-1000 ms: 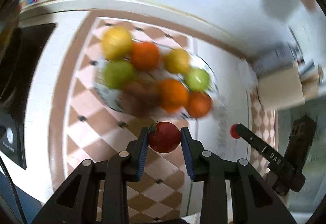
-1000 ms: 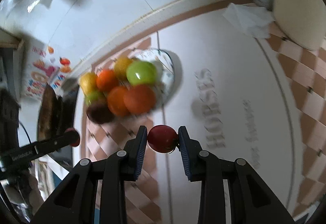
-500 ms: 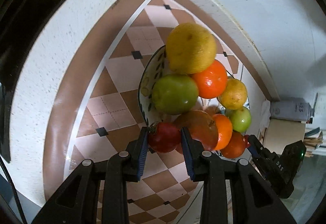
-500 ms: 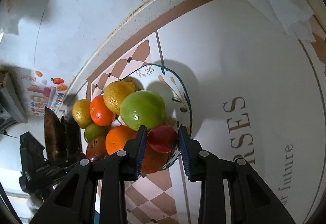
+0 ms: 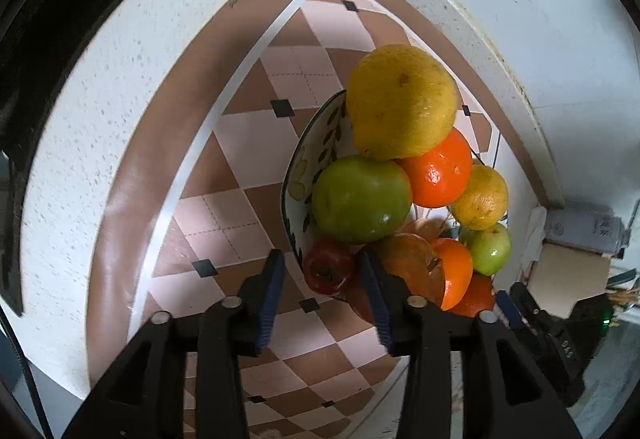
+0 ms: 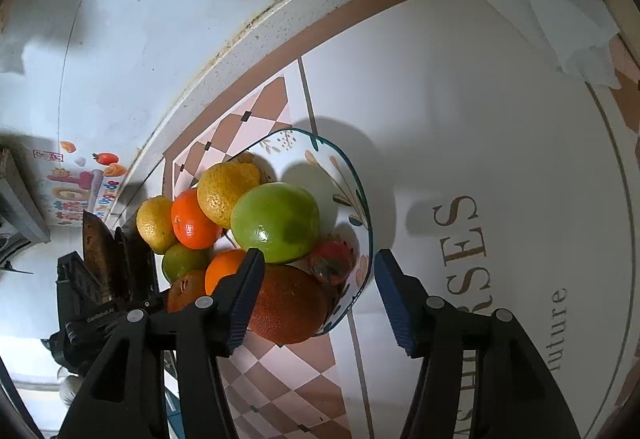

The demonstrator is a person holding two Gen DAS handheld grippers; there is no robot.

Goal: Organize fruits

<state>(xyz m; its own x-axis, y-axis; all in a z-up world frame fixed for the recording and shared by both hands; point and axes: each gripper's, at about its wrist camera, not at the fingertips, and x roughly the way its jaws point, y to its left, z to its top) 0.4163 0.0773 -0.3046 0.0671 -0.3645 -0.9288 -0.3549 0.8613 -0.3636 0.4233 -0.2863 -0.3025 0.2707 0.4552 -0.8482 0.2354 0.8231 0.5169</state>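
L gripper (image 5: 322,273) jaws spread wide, nothing held; small red fruit (image 5: 329,270) sits between the pads but clear of both, resting at the near edge of the patterned bowl (image 5: 295,175); R gripper (image 6: 318,279) also wide apart, holding nothing; second red fruit (image 6: 333,262) lies inside the bowl (image 6: 348,163) just past its near rim, blurred; bowl is piled w/ fruit: big green apple (image 6: 276,223) on top, yellow citrus (image 6: 227,193) and orange mandarin (image 6: 192,221) behind it, brown-orange fruit (image 6: 290,305) at the bowl's front; bowl stands on a checked mat (image 5: 244,143); white tissue (image 6: 556,27) lies well apart from the bowl, far right.
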